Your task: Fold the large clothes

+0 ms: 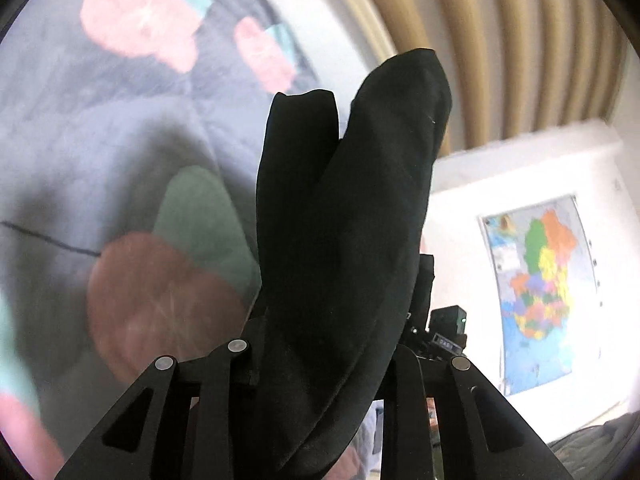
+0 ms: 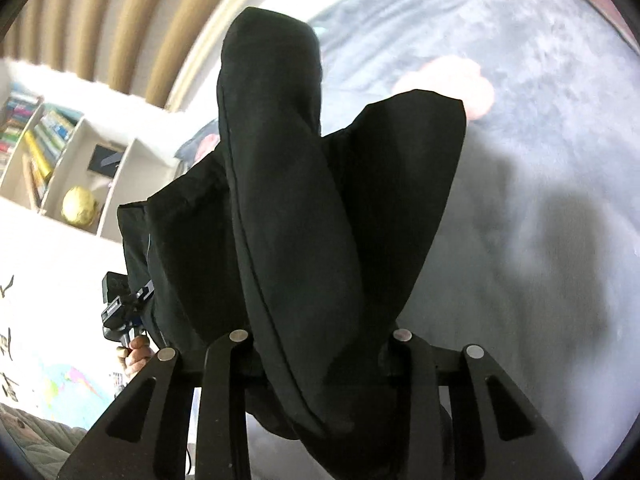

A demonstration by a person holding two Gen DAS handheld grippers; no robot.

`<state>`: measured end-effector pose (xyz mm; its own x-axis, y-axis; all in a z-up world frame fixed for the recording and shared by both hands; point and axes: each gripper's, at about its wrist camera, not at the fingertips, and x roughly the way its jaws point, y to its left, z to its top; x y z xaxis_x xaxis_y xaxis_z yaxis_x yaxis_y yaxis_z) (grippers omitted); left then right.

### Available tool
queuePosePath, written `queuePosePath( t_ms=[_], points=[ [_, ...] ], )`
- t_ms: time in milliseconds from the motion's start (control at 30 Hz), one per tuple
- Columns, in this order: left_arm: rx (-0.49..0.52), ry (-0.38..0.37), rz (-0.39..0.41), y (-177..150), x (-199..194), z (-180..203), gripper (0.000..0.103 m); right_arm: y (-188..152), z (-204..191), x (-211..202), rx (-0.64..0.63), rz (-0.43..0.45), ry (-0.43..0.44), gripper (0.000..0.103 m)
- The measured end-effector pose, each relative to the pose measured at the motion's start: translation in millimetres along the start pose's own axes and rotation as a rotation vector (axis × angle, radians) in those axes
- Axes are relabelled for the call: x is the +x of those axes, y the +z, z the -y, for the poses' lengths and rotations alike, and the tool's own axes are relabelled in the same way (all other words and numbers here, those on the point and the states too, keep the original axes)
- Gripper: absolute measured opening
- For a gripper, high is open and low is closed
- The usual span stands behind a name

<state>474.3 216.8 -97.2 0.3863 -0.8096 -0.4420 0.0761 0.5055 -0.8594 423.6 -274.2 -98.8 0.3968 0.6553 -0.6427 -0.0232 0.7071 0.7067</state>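
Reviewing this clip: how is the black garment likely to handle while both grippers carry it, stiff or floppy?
Probably floppy: the black garment bunches and folds over the left gripper. It likely sags between holds, draping in loose lobes at the right gripper. It seems thick, so perhaps fairly heavy.

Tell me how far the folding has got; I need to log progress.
Done: no finished fold shows. In hand: the left gripper and right gripper each clamp the black garment, held above the floral bedspread. Left: laying it down and folding.
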Motion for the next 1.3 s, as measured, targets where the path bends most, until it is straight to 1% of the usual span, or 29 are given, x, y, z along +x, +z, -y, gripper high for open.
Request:
queuePosePath(
  t_ms=[67,133,200,267,333,367,433,500,533,567,600,633,667,700,733,767,800,833,867,900,967,1033,1067,1133,1167,1200,1233,1267,1300],
  points=[
    [0.037,0.046,0.003,-16.4,-20.3,17.5,0.028,-13.6,-17.4,-15.1,-0.012,0.006,0.017,0.037],
    [0.049,0.060,-0.004,-33.3,-40.9,26.9,0.028,-34.6,-35.5,-28.8,-0.029,-0.005,0.009,0.037],
    [0.054,0.076,-0.007,-53.6,-58.4,31.0,0.028,-40.4,-47.4,-42.2,-0.033,-0.024,0.007,0.037],
    [0.042,0.094,-0.008,-74.1,-72.8,29.7,0.028,-47.2,-54.1,-52.1,-0.038,-0.049,-0.008,0.037],
    [0.007,0.104,-0.014,-92.9,-81.7,21.6,0.028,-56.2,-45.7,-61.7,-0.021,-0.082,-0.020,0.037],
    [-0.010,0.109,-0.018,-98.2,-83.5,17.9,0.028,-61.8,-43.3,-59.8,-0.002,-0.104,-0.026,0.037],
    [-0.045,0.125,-0.033,-116.8,-86.7,5.2,0.028,-61.1,-41.3,-40.0,0.023,-0.133,-0.042,0.037],
    [-0.062,0.158,-0.054,-126.0,-86.8,-6.2,0.028,-66.0,-30.9,-20.4,0.055,-0.171,-0.068,0.037],
    [-0.070,0.192,-0.073,-133.7,-82.9,-15.8,0.028,-72.7,-24.8,-10.8,0.073,-0.191,-0.083,0.037],
    [-0.082,0.210,-0.086,-135.8,-79.7,-21.1,0.028,-78.4,-16.6,-0.8,0.094,-0.208,-0.098,0.037],
    [-0.103,0.241,-0.099,-142.0,-75.2,-35.3,0.029,-81.3,-12.3,4.8,0.107,-0.206,-0.113,0.038],
    [-0.122,0.260,-0.095,-144.9,-75.7,-45.5,0.029,-83.4,-5.1,5.4,0.126,-0.191,-0.127,0.040],
    [-0.167,0.270,-0.079,-143.9,-75.0,-59.9,0.031,-84.0,5.1,4.7,0.160,-0.172,-0.124,0.040],
    [-0.227,0.259,-0.061,-146.0,-78.9,-76.9,0.033,-84.4,20.1,3.9,0.228,-0.147,-0.105,0.043],
    [-0.277,0.263,-0.046,-147.8,-81.3,-92.1,0.036,-84.9,29.0,4.8,0.262,-0.139,-0.106,0.049],
    [-0.309,0.294,-0.037,-149.1,-81.3,-104.8,0.045,-85.6,41.5,6.3,0.303,-0.131,-0.134,0.051],
    [-0.337,0.351,-0.044,-148.9,-77.8,-121.0,0.058,-86.4,49.4,6.9,0.317,-0.128,-0.159,0.055],
    [-0.356,0.364,-0.054,-149.5,-74.1,-130.4,0.067,-87.4,56.2,8.9,0.333,-0.127,-0.178,0.060],
    [-0.379,0.347,-0.058,-149.5,-71.7,-139.5,0.072,-88.8,63.7,11.0,0.355,-0.128,-0.194,0.064],
    [-0.413,0.309,-0.059,-148.3,-70.8,-148.2,0.072,-90.4,71.1,11.9,0.381,-0.126,-0.216,0.068],
    [-0.439,0.293,-0.070,-144.6,-73.3,-151.8,0.072,-92.7,79.2,7.4,0.415,-0.112,-0.236,0.070],
    [-0.408,0.361,-0.073,-137.7,-85.1,-140.1,0.071,-94.3,79.1,-6.6,0.402,-0.096,-0.277,0.071],
    [-0.371,0.411,-0.064,-133.7,-97.4,-131.0,0.071,-94.2,71.2,-15.1,0.373,-0.086,-0.320,0.071],
    [-0.257,0.537,-0.049,-125.1,-114.2,-103.0,0.071,-89.7,40.9,-32.0,0.268,-0.059,-0.452,0.072],
    [-0.185,0.598,-0.046,-121.4,-123.5,-88.4,0.070,-88.9,21.0,-40.6,0.202,-0.036,-0.519,0.072],
    [-0.112,0.654,-0.041,-115.1,-130.4,-71.1,0.069,-87.0,-6.7,-43.3,0.140,-0.009,-0.561,0.072],
    [-0.033,0.693,-0.034,-110.7,-132.9,-50.2,0.069,-88.8,-22.9,-51.4,0.080,0.015,-0.580,0.072],
    [0.027,0.707,-0.029,-107.2,-137.2,-36.8,0.069,-87.9,-49.8,-48.5,0.017,0.035,-0.590,0.072],
    [0.085,0.706,-0.024,-108.0,-131.3,-15.1,0.069,-88.5,-74.2,-40.1,-0.044,0.044,-0.597,0.073]
  ],
)
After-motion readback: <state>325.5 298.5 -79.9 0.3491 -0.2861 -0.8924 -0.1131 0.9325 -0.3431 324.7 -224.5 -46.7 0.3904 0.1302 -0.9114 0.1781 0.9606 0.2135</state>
